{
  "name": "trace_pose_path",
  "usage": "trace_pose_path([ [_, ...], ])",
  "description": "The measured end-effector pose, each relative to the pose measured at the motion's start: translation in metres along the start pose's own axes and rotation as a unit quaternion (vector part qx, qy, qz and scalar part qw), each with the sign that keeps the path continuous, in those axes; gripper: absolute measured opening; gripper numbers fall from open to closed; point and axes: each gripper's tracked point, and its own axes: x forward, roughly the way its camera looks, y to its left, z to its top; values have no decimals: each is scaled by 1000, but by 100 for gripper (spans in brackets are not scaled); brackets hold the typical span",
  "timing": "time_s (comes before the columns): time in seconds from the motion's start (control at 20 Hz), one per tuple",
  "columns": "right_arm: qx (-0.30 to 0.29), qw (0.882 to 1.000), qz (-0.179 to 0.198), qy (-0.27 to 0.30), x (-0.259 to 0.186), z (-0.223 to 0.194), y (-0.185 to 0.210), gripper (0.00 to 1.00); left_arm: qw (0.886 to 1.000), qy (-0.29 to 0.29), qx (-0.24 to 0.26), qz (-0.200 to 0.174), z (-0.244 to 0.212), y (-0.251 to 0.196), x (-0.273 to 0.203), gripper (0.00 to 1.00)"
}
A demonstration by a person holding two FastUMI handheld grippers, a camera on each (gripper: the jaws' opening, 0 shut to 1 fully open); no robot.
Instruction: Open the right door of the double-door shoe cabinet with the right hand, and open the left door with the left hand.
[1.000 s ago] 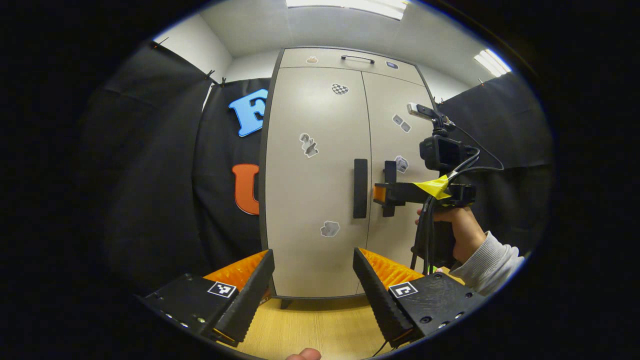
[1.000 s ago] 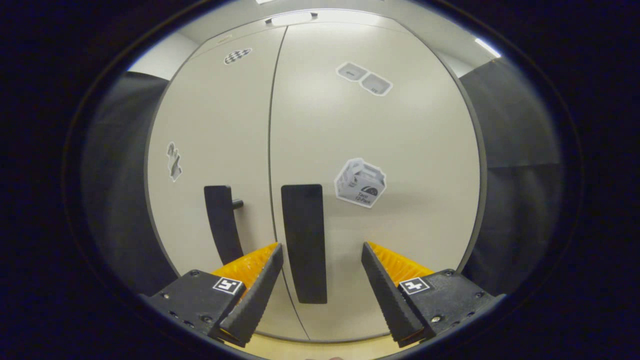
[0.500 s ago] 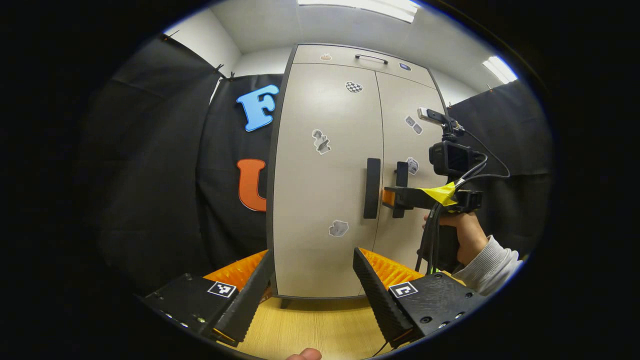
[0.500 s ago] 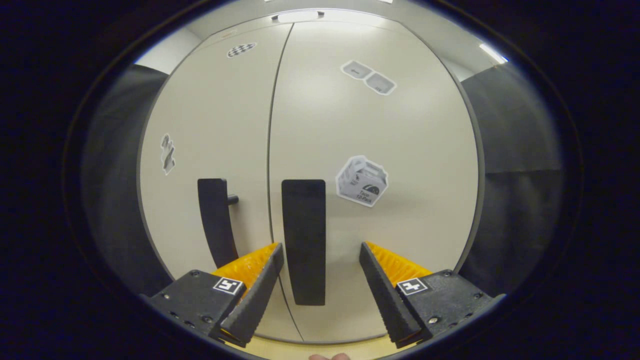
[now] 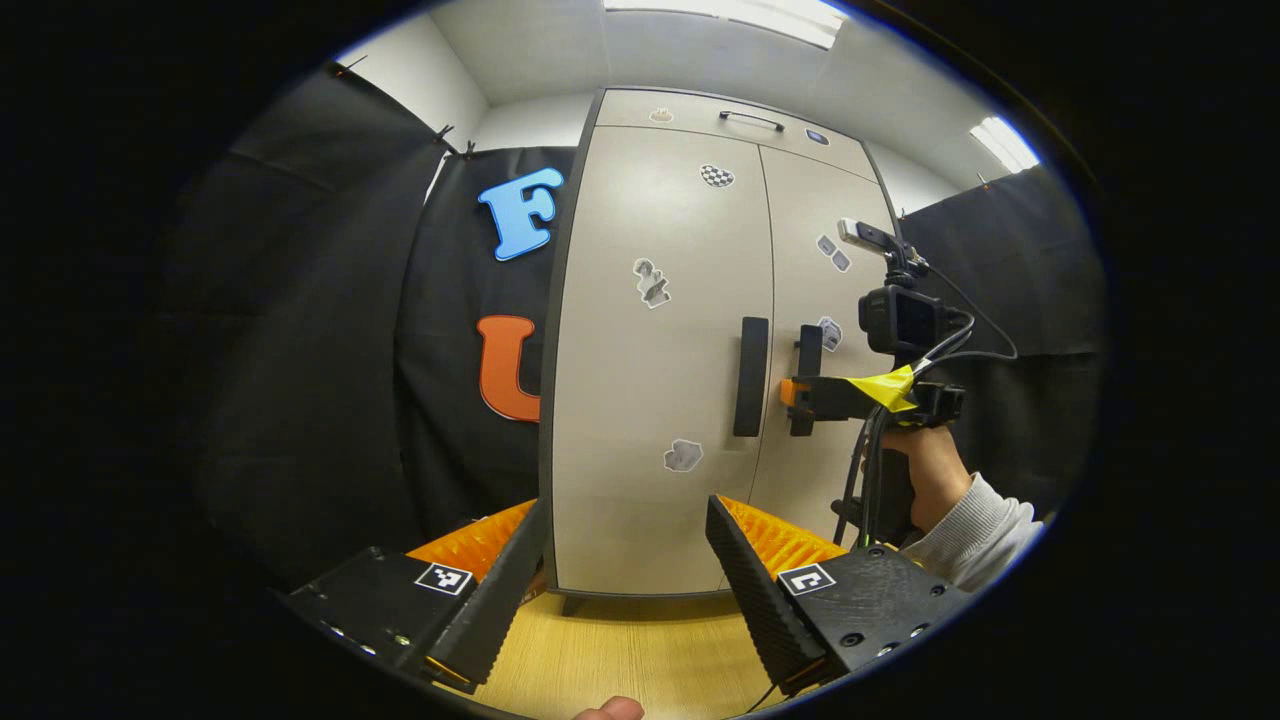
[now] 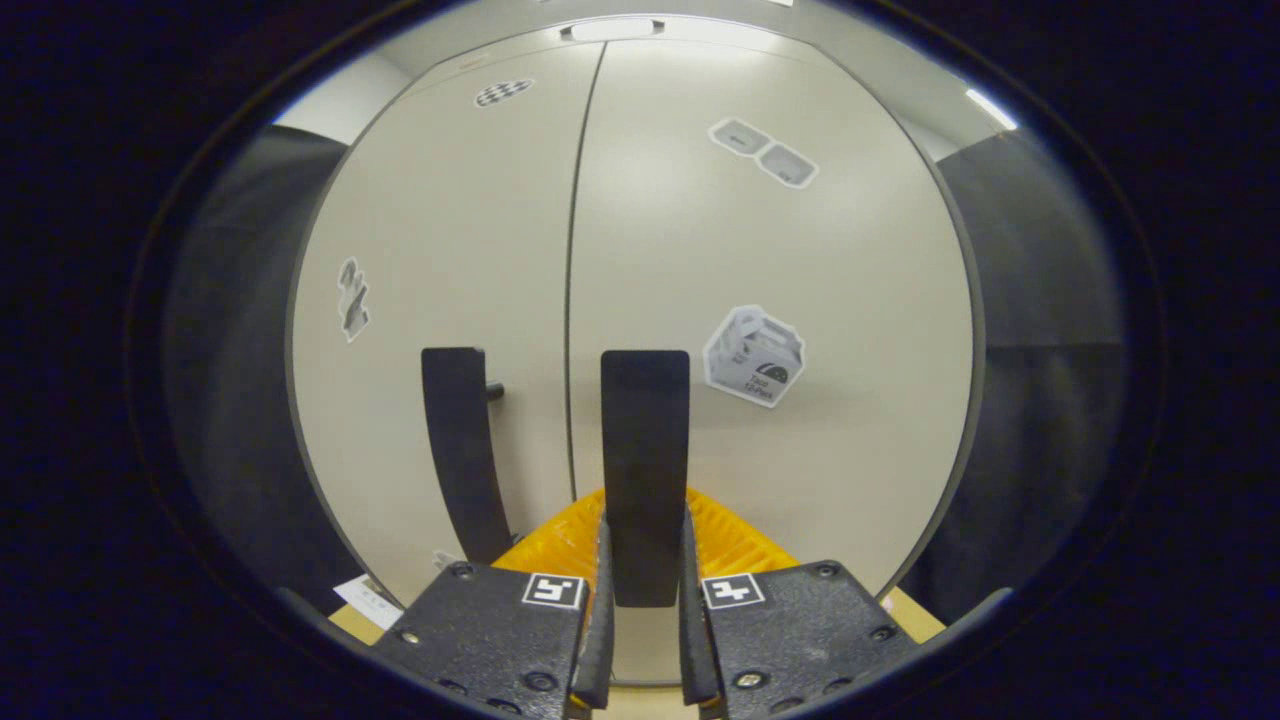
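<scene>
The beige shoe cabinet (image 5: pixel 650 450) stands in front of me with both doors closed. Its left door (image 5: pixel 655 380) has a black vertical handle (image 5: pixel 751 376), and the right door (image 5: pixel 815 290) has a matching handle (image 5: pixel 808 350). In the right gripper view, my right gripper (image 6: pixel 643 545) is shut on the right door handle (image 6: pixel 645 450), both fingers pressing its lower part. The left handle (image 6: pixel 462 450) is beside it. The left gripper view shows that right gripper (image 5: pixel 795 392) held by a hand (image 5: pixel 925 470). My left gripper (image 5: pixel 625 545) is open, well back from the cabinet.
A light wooden surface (image 5: pixel 620 650) runs under the cabinet's foot. Black cloth walls stand to the left (image 5: pixel 300 350) and right (image 5: pixel 1020 300) of the cabinet. A top drawer with a slim handle (image 5: pixel 748 118) sits above the doors. Stickers dot both doors.
My right gripper has gone from open around the right door handle to shut on it. The left gripper has barely shifted. Both doors stay closed.
</scene>
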Motion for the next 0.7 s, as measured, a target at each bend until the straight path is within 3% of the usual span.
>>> trace_pose_path([
  [0.05, 14, 1000, 5, -1, 0, 2, 1, 25, 1000, -1, 0, 1, 1, 1, 0, 95],
  [0.1, 19, 1000, 11, 1, 0, 0, 0, 14, 1000, -2, -1, 2, 1, 2, -1, 95],
  [0.2, 13, 1000, 13, 1, -1, 0, 0, 9, 1000, -4, 0, 4, 1, 3, 0, 95],
  [0.7, 10, 996, 85, 13, -68, -6, -13, 8, 1000, -8, 15, -7, 6, -27, -9, 95],
])
